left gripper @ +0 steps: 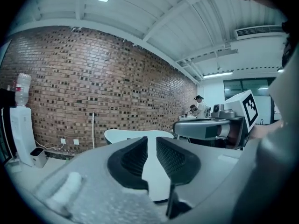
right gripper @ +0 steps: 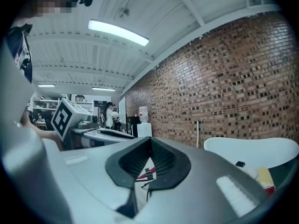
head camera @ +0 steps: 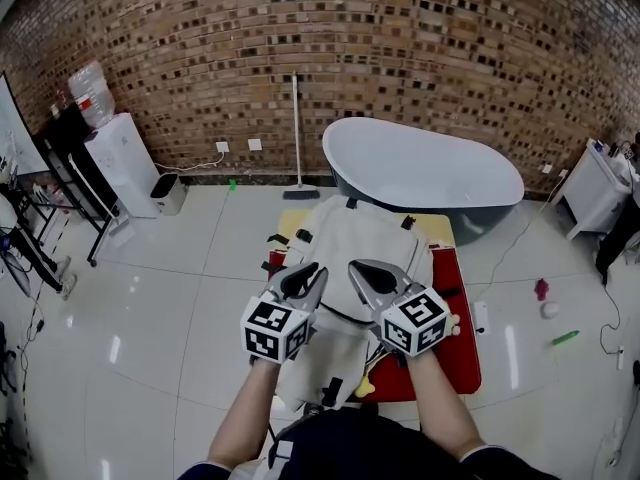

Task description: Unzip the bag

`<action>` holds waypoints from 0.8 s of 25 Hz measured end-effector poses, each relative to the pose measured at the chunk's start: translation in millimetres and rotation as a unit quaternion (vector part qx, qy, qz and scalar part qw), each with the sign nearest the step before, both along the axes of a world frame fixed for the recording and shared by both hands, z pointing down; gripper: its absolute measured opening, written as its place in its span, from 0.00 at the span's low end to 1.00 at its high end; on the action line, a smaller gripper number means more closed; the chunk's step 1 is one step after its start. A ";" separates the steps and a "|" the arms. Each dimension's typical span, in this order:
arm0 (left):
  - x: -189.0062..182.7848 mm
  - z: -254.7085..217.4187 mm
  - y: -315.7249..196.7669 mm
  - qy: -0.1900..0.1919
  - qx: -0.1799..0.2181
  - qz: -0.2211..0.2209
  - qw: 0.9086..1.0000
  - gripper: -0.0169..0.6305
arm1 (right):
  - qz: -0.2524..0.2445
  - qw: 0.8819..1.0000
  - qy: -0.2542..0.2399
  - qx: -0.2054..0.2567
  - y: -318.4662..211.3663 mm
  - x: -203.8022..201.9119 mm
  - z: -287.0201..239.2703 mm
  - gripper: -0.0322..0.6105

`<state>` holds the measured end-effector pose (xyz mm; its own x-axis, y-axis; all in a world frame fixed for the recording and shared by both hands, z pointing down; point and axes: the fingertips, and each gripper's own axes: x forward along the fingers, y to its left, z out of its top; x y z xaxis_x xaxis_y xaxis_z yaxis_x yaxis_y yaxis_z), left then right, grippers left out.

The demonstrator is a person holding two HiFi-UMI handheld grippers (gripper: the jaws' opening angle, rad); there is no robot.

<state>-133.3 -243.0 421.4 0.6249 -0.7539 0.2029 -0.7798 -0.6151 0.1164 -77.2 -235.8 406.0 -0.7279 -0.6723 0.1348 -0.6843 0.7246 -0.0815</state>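
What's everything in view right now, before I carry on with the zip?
bag: one, white, on the mat
mat: one, red, under the bag
bathtub: one, white and grey, behind the bag
brick wall: one, red-brown, at the back
broom: one, pale, leaning on the wall
water dispenser: one, white, far left
bin: one, white, beside the dispenser
left gripper: one, grey, above the bag, jaws apart, empty
right gripper: one, grey, above the bag, jaws shut, empty
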 end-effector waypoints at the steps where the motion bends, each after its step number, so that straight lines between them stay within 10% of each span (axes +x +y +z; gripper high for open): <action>1: 3.1 -2.8 -0.4 -0.001 0.005 0.001 1.000 0.08 | 0.003 1.000 -0.002 0.003 -0.8 1.6 -3.2 0.06; 20: 41.9 -20.0 8.5 0.031 0.016 0.035 0.999 0.03 | 0.035 0.999 -0.019 0.005 6.1 32.4 -15.3 0.06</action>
<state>-91.4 -234.5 401.4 0.6876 -0.7128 0.1381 -0.7260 -0.6727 0.1426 -44.9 -229.7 390.7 -0.6839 -0.7225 0.1014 -0.7296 0.6762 -0.1022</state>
